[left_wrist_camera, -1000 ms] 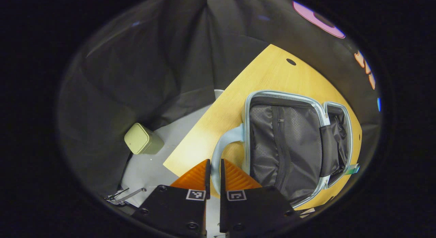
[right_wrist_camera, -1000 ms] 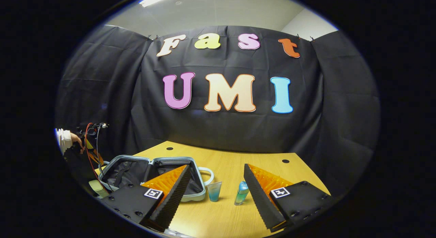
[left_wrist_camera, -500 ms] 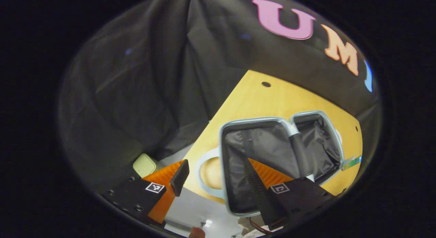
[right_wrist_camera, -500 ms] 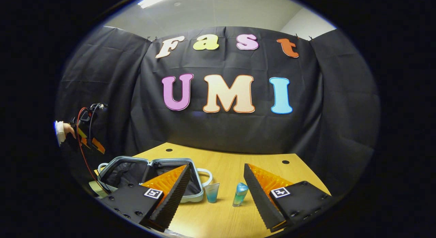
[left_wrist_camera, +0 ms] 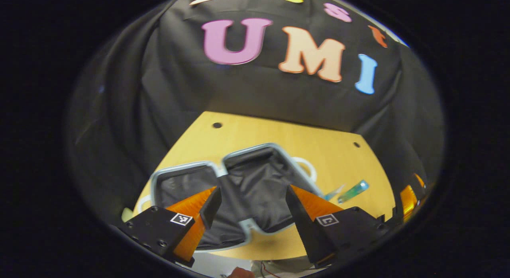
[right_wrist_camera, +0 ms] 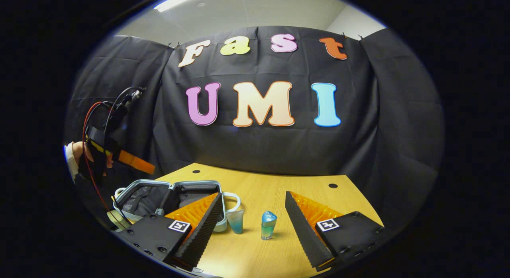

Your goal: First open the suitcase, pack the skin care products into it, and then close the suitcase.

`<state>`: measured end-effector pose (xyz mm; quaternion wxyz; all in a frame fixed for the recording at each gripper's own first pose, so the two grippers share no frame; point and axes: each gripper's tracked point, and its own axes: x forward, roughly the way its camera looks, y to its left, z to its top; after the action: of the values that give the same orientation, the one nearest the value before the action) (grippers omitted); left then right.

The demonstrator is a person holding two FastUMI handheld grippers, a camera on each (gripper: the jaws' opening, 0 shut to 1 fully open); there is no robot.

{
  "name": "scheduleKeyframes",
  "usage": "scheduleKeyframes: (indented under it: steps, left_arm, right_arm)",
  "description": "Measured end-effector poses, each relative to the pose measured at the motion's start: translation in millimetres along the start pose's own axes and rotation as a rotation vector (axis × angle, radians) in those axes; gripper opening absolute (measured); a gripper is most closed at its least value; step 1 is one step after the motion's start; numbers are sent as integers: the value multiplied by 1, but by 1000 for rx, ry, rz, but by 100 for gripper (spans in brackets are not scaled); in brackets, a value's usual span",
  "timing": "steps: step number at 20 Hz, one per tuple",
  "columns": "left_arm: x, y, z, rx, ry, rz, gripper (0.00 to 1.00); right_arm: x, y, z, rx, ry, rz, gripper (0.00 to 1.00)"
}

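The suitcase is open, so now the bottles go in.

The table (right_wrist_camera: 279, 246) is biggest, and the suitcase (left_wrist_camera: 255, 190) lies flat and open on it, at about 9 o'clock from the bottles in the right gripper view. I think the next job is picking up the small blue-green bottle (right_wrist_camera: 268, 225): go down slowly, one finger on each side, and squeeze softly so it does not tip. The little cup (right_wrist_camera: 235, 221) stands just beside it at 9 o'clock, so take care not to bump it. The right gripper (right_wrist_camera: 253, 224) hangs low over the table, wide open and holding nothing. The left gripper (left_wrist_camera: 253, 208) is up above the suitcase, tipped down, also wide open and empty.
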<state>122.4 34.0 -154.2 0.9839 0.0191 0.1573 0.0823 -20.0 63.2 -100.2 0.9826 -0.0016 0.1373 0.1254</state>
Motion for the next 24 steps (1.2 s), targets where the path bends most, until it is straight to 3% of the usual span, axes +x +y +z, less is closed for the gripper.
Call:
scheduleKeyframes:
  steps: [6, 10, 21, 23, 24]
  left_arm:
    - [43, -141, 13, 45, -131, -194, 96]
    - [79, -194, -8, 47, -137, -254, 96]
    - [147, -216, -79, 52, -89, -180, 96]
    - [151, -218, -89, 56, -74, -168, 95]
    - [152, -220, -93, 56, -66, -165, 89]
  right_arm:
    - [13, -27, -22, 3, 43, 24, 99]
    - [30, -41, -36, 21, 58, 36, 99]
    - [49, -75, -93, 5, 121, 21, 100]
    - [46, -82, -102, 1, 135, 12, 100]
    - [45, -85, -106, 2, 140, 7, 100]
